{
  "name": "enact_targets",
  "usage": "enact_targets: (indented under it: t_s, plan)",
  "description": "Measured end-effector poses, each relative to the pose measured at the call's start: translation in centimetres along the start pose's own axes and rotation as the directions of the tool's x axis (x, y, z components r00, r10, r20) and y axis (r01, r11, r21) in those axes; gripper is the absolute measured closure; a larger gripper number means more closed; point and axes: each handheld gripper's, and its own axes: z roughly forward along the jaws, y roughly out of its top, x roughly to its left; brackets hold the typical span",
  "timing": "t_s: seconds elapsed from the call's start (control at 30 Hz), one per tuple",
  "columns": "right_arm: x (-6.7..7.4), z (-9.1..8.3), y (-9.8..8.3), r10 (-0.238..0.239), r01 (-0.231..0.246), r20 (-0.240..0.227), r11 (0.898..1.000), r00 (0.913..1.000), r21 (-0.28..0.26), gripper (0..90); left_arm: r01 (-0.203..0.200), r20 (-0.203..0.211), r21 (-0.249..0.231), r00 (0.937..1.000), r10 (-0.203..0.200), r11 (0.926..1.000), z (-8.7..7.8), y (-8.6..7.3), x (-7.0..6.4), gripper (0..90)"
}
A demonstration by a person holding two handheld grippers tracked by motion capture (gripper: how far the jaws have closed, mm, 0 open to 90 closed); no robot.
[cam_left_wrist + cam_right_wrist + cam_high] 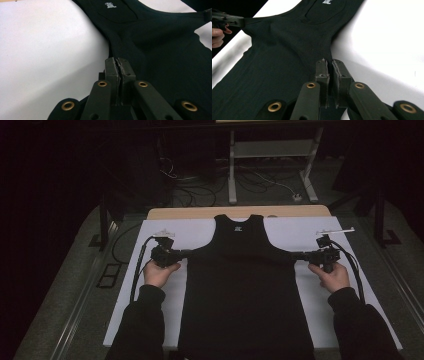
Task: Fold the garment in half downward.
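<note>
A black sleeveless top [242, 285] lies flat on a white sheet [205, 232], neck towards the far edge, a small white label inside the collar [109, 5]. My left gripper [184, 254] pinches the garment's left armhole corner, its jaws shut on the cloth [118, 61]. On the other side my right gripper [296, 255] grips the right armhole corner the same way, with black fabric caught between its jaws [329, 62]. The cloth is pulled taut between the two. In the right gripper view the left gripper [239, 22] and a hand [218, 35] show at the far left.
The white sheet covers a wooden table [240, 212] whose far edge shows bare. Cables trail from both grippers [137, 270]. A grey metal stand [272, 155] and loose floor cables [200, 190] sit beyond the table. Dark floor surrounds it.
</note>
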Motion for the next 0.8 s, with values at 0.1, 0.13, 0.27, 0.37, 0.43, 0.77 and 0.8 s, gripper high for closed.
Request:
enact_targets:
  t_s: [0.1,0.13,0.27,0.37,0.43,0.77,0.8]
  plan:
    - [0.2,-0.1,-0.1,-0.001,0.001,-0.002,1.000,1.0000,-0.003,81.9,0.004,0.002,-0.002,1.0000,-0.004,1.0000,-0.1,-0.1,-0.1,86.5]
    - [0.3,-0.2,-0.2,0.000,0.000,-0.003,1.000,1.0000,-0.006,81.5,0.004,0.004,0.001,1.0000,-0.004,1.0000,-0.2,-0.1,-0.1,86.5]
    - [0.4,-0.4,-0.4,0.003,-0.003,-0.009,1.000,1.0000,-0.008,81.4,0.010,0.018,0.000,0.9998,-0.010,1.0000,-0.3,-0.1,-0.3,86.5]
    - [0.6,-0.4,-0.5,0.001,-0.001,-0.008,1.000,1.0000,-0.003,81.4,-0.001,0.023,-0.001,0.9997,0.001,1.0000,-0.4,0.0,-0.5,86.4]
    - [0.7,-0.5,-0.6,0.000,0.000,-0.012,1.000,0.9999,-0.002,81.4,0.000,0.024,-0.002,0.9997,0.000,1.0000,-0.4,-0.1,-0.7,86.4]
    - [1.4,-1.1,-1.1,-0.002,0.002,-0.016,1.000,0.9999,-0.008,81.4,0.020,0.028,-0.001,0.9994,-0.020,0.9998,-0.9,-0.7,-0.7,86.4]
    - [1.4,-1.2,-1.2,0.000,-0.001,-0.020,1.000,0.9998,-0.007,81.4,0.021,0.028,0.000,0.9994,-0.021,0.9998,-1.0,-0.7,-0.8,86.4]
